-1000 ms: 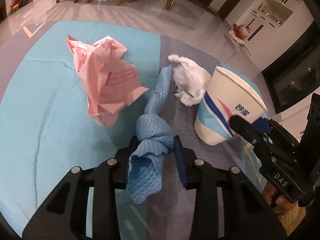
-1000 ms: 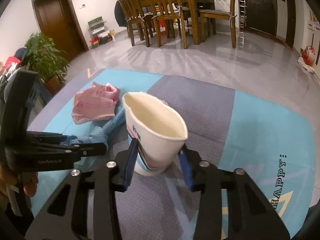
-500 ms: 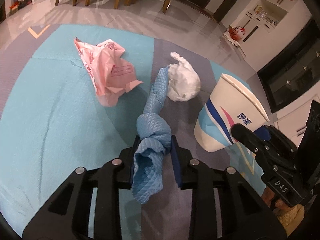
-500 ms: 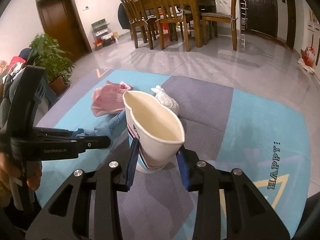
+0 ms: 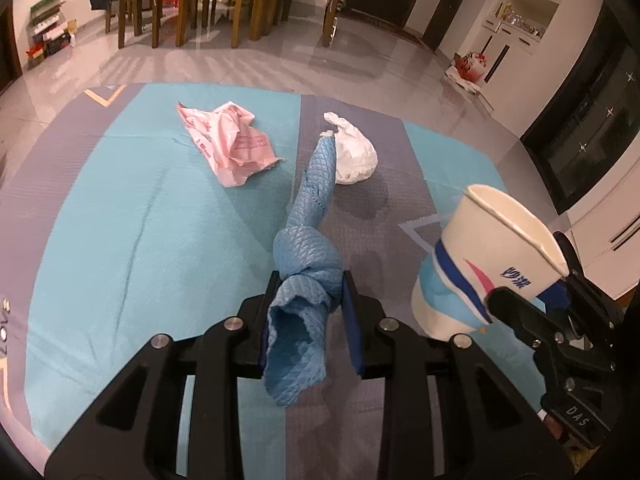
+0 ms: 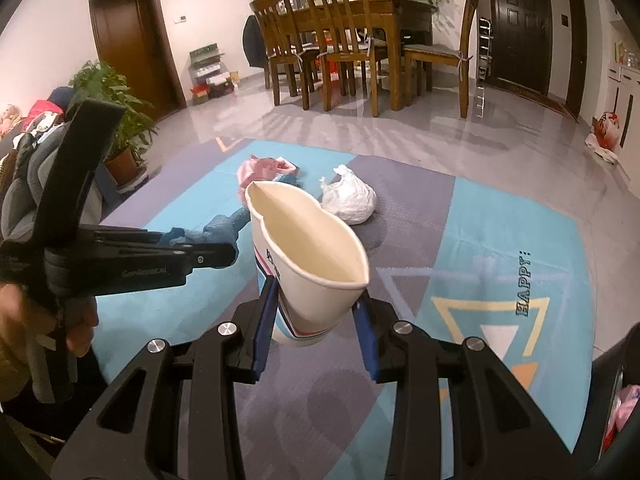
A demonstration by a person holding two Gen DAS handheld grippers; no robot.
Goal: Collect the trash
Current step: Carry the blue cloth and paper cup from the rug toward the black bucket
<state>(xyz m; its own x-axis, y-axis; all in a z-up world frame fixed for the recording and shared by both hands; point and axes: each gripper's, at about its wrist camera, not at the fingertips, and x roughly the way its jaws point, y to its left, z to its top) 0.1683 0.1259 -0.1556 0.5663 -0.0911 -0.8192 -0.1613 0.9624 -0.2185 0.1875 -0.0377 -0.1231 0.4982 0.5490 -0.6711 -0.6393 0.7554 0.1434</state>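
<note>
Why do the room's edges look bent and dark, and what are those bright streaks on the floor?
Left wrist view: a fisheye lens bows the rug outward and blackens the corners; the blue cloth stays sharp. Right wrist view: the same curving bends the door frames, warm room light glares in streaks off the glossy floor tiles, and the paper cup looms oversized.

Bag (image 5: 232, 148) left of cloth (image 5: 308, 248), wad (image 5: 354, 156) right, on mat (image 5: 120, 240).
</note>
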